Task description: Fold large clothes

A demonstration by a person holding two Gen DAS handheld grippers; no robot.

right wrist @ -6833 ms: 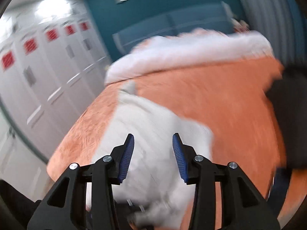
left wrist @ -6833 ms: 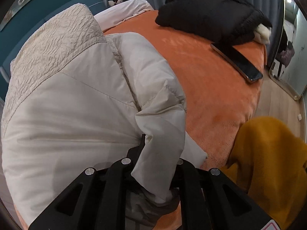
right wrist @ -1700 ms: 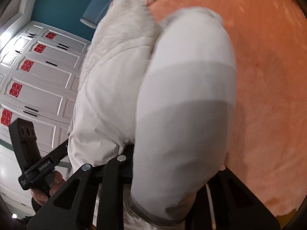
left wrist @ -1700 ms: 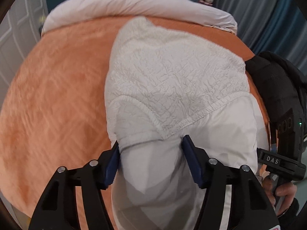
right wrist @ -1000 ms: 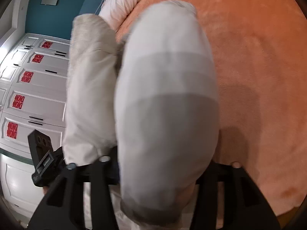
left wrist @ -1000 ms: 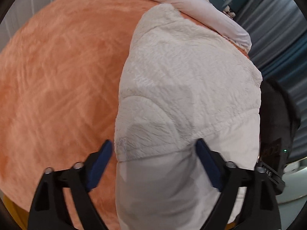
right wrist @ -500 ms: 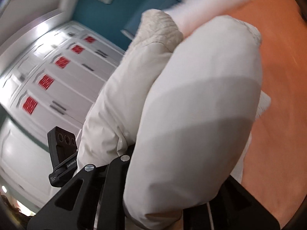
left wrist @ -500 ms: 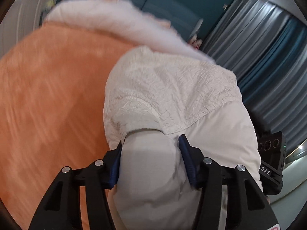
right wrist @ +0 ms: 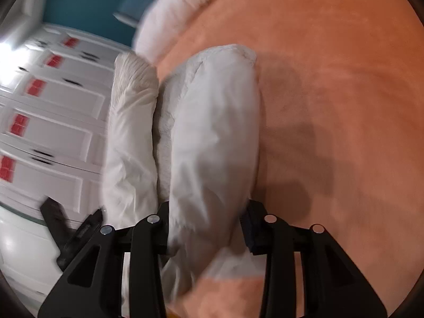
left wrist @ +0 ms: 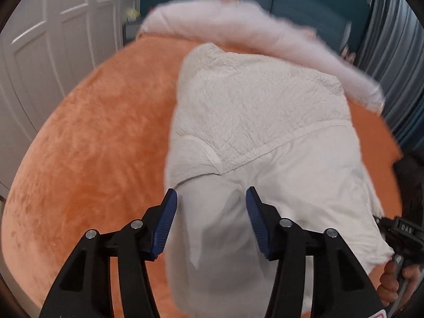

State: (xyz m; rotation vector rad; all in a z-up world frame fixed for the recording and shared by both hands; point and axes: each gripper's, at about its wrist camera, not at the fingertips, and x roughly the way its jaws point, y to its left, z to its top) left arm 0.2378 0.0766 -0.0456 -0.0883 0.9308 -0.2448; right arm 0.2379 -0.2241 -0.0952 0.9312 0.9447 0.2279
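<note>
A cream-white puffer jacket (left wrist: pixel 259 122) lies folded on the orange bedspread (left wrist: pixel 87 143), its crinkled yoke toward the pillows. My left gripper (left wrist: pixel 210 212) is open, its blue pads standing either side of a smooth sleeve section without pressing it. In the right wrist view the same jacket (right wrist: pixel 212 132) shows as two thick rolls; my right gripper (right wrist: pixel 206 228) straddles the nearer roll with its jaws spread wide around the fabric. The left gripper's black body (right wrist: pixel 69 233) shows at the lower left, and the right gripper (left wrist: pixel 402 235) shows at the left view's right edge.
White pillows (left wrist: pixel 238 26) lie along the head of the bed against a teal wall. White wardrobe doors (left wrist: pixel 47 39) stand to the left of the bed. A dark garment (left wrist: pixel 408 175) sits at the bed's right edge. Bare orange bedspread (right wrist: pixel 344 106) lies right of the jacket.
My left gripper has opened off the sleeve section and drawn back a little. My right gripper's jaws have spread around the roll, and the jacket has dropped onto the bedspread.
</note>
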